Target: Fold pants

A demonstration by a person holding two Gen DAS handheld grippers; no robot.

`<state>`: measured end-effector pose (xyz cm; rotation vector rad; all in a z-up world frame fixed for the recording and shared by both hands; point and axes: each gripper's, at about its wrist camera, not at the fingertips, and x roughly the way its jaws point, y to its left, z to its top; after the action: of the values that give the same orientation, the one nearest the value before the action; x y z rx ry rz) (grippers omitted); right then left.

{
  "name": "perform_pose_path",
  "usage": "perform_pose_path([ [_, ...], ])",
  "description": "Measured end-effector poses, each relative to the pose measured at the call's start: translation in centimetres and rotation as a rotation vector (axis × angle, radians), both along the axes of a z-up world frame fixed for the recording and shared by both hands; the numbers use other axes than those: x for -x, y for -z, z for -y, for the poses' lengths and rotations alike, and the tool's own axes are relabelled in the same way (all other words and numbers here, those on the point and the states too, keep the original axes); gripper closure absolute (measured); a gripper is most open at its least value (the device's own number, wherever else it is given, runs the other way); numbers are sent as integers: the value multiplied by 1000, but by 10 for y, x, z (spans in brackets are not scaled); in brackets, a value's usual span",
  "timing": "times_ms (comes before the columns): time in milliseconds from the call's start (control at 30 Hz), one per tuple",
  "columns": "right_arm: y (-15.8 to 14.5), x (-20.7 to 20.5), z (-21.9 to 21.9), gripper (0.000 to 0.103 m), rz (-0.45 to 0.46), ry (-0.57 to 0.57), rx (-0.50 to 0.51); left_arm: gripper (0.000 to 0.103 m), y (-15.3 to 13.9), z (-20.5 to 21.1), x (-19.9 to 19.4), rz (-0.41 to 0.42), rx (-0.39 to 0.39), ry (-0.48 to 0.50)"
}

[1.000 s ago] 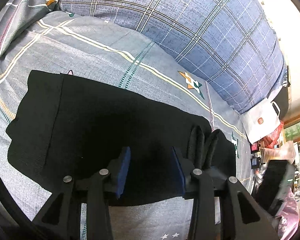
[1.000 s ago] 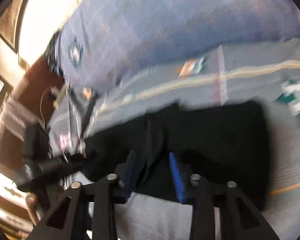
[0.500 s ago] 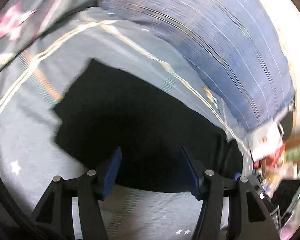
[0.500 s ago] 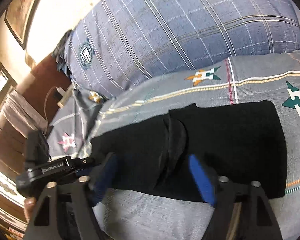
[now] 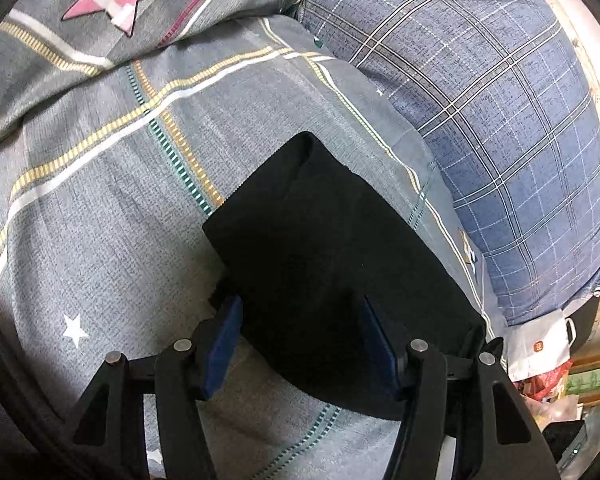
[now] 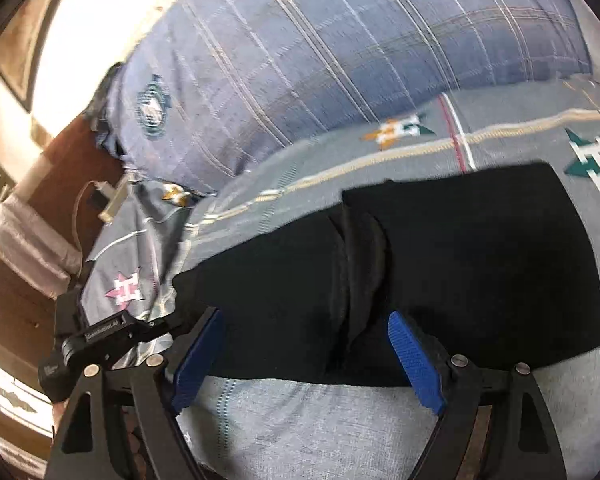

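Note:
The black pants [image 5: 332, 256] lie folded flat on the grey patterned bedsheet [image 5: 100, 208]. In the right wrist view the pants [image 6: 440, 264] show a raised fold ridge across their middle. My left gripper [image 5: 300, 328] is open, its blue pads straddling the near end of the pants. My right gripper [image 6: 304, 344] is open wide over the near edge of the pants, by the ridge. The left gripper's black body [image 6: 96, 340] shows at the lower left of the right wrist view.
A big blue plaid pillow [image 5: 500, 100] lies behind the pants and also shows in the right wrist view [image 6: 320, 48]. A white bag [image 5: 540, 348] and clutter sit off the bed's right side. A cable and plug [image 6: 108, 200] lie by the wooden headboard.
My left gripper swung around to the pants' end and now straddles it. My right gripper opened wide and stays at the near edge. The pants have not visibly moved.

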<state>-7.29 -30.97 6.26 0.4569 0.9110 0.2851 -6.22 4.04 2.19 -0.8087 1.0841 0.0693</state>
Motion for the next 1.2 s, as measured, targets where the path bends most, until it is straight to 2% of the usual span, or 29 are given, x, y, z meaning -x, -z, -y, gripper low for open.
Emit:
perform_pose_path([
  [67, 2, -1, -1, 17, -5, -1, -6, 44, 0, 4, 0, 1, -9, 1],
  [167, 3, -2, -2, 17, -3, -37, 12, 44, 1, 3, 3, 6, 41, -36],
  [267, 2, -2, -2, 17, -2, -53, 3, 44, 7, 4, 9, -34, 44, -18],
  [433, -2, -2, -12, 17, 2, -105, -14, 44, 5, 15, -3, -28, -36, -13],
  [467, -2, -3, -15, 17, -3, -119, -13, 46, 4, 17, -7, -28, -53, -17],
  [500, -1, -3, -17, 17, -6, -124, -11, 54, 4, 15, -11, -21, -67, -36],
  [533, -1, -3, -18, 17, -8, -120, -1, 61, 3, 11, -11, -14, -60, -60],
  [567, -1, -2, -18, 17, -11, -107, 14, 67, 3, 4, -9, 5, -21, -92],
  [633, 0, -2, -19, 17, -15, -114, 7, 68, 6, -6, -8, 25, 50, -121],
  [700, 1, -3, -18, 17, -14, -122, 0, 68, 9, -6, -11, 17, 55, -112],
  [767, 0, -4, -17, 17, -14, -125, -22, 68, 6, -4, -11, 46, 49, -118],
  [833, 0, -4, -13, 17, -17, -115, -36, 68, 3, 4, -18, 48, 1, -97],
  [900, -1, -4, -7, 17, -23, -102, -52, 83, -4, 15, -25, 52, -78, -45],
  [933, -2, -4, -2, 17, -27, -88, -57, 83, -13, 19, -24, 75, -108, -33],
  [967, -3, -4, 1, 17, -32, -79, -61, 84, -25, 25, -19, 122, -147, -19],
  [1000, -5, -4, 6, 17, -34, -65, -70, 84, -46, 37, -14, 200, -219, 14],
  [1067, -13, -3, 24, 17, -30, -22, -110, 85, -75, 58, -5, 296, -288, 65],
  [1200, -29, -6, 57, 17, -58, -1, -145, 85, -112, 99, 8, 412, -387, 174],
])
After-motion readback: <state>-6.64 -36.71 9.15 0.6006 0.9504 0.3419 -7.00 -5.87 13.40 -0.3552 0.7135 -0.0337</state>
